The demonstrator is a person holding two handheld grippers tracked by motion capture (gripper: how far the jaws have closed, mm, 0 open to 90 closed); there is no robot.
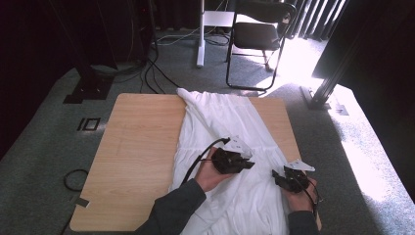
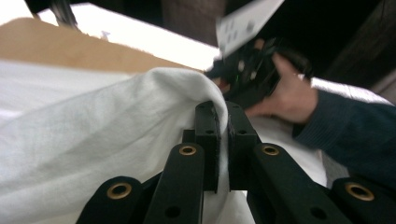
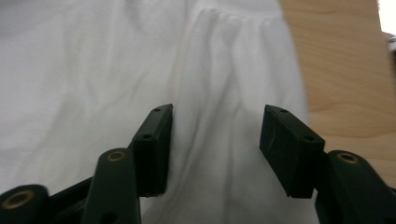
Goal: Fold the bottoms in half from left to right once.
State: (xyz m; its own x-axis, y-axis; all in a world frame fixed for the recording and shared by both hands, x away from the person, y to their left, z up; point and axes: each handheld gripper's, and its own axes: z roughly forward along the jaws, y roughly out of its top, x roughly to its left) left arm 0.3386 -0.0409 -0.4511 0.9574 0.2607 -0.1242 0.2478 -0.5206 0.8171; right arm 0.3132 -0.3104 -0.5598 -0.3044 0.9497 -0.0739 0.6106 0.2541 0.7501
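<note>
White garment [image 1: 235, 147] lies spread on the table [image 1: 137, 147], soft, light, limp. Left gripper [image 1: 247, 165] is clamped on a fold over the garment's middle; right gripper [image 1: 280, 177] hovers open near its right edge; grasp edges or folds

One white cloth [image 1: 230, 142] lies on one wooden table [image 1: 142, 147]. Two grippers work over it: the left gripper [image 1: 250, 165] near the middle, the right gripper [image 1: 277, 177] near the right edge. Each has two black jaws, four in all. Two hands hold them, one left hand [image 1: 210, 174] and one right hand [image 1: 298, 196], each coming out of one dark sleeve, two sleeves in all. Each gripper carries one grey plate, so two plates. On the far floor stands one black chair [image 1: 257, 36]. One white post [image 1: 200, 34] stands to its left. One cable loop [image 1: 74, 180] lies on the floor at the near left.
</note>
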